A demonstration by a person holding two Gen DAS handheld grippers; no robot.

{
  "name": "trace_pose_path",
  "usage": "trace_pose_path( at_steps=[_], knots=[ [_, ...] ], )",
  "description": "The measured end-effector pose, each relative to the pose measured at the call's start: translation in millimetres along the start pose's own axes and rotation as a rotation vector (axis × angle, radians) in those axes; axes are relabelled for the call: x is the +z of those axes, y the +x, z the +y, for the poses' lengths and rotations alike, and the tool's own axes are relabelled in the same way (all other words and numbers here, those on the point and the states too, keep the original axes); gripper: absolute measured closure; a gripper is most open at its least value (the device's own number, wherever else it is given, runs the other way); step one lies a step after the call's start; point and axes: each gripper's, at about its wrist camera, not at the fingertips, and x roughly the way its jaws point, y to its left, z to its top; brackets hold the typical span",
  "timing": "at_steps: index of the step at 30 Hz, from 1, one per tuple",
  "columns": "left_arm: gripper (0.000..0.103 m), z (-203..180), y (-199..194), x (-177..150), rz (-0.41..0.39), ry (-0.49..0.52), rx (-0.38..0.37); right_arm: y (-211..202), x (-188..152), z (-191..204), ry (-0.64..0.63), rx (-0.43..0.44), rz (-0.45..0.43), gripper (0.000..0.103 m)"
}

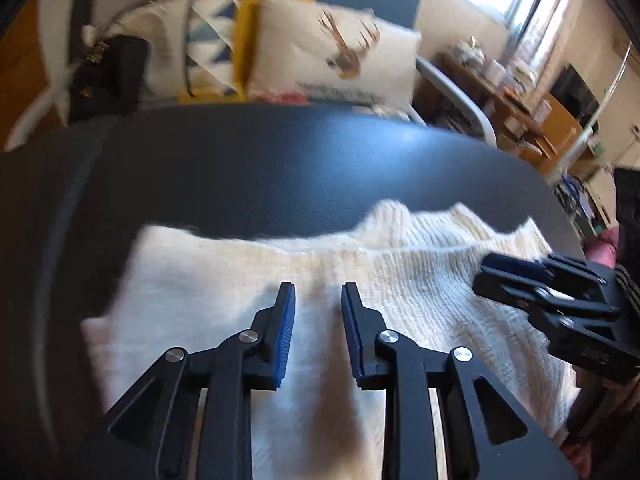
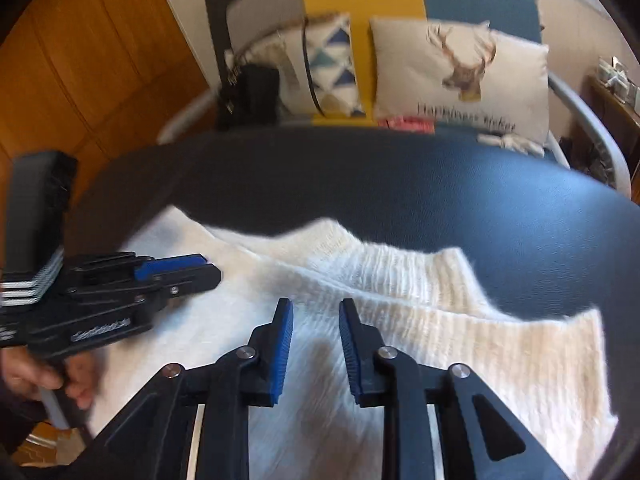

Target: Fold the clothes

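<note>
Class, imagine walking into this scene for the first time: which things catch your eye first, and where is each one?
A cream knit garment lies rumpled across the near part of a dark round table. Two black tools with blue pads hang just above it, jaws apart and empty: the left tool and the right tool. Beyond the table, a pale cushion printed with a deer's head rests on a blue seat.

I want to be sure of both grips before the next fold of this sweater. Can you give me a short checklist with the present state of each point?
1. Sweater lies on the dark table: ok.
2. Left gripper holds cloth: not ok, jaws apart, nothing pinched.
3. Right gripper holds cloth: not ok, jaws apart over the knit.
4. Grippers clear of each other: ok.
5. Sweater flat: not ok, far edge rumpled.
</note>
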Motion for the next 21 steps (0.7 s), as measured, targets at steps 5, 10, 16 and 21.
trace_pose_path(
  at_steps=[5,10,16,21],
  knots=[
    [0.059,-4,-16,-11,-0.061,0.051,-0.031,3,-18,0,-0.032,-0.095,0.094,0.077],
    [0.059,9,5,-7,0.024,-0.029,-0.014,9,-12,-16,0.101,-0.141,0.058,0.078],
    [0.059,36,-48,-39,-0.072,-0.105,-0.068,-65,-42,-15,0.045,-0.134,-0.046,0.055],
    [0.053,63,-41,-71,-0.045,-0.162,-0.016,-64,-92,-32,0.071,-0.220,0.060,0.046]
  ],
)
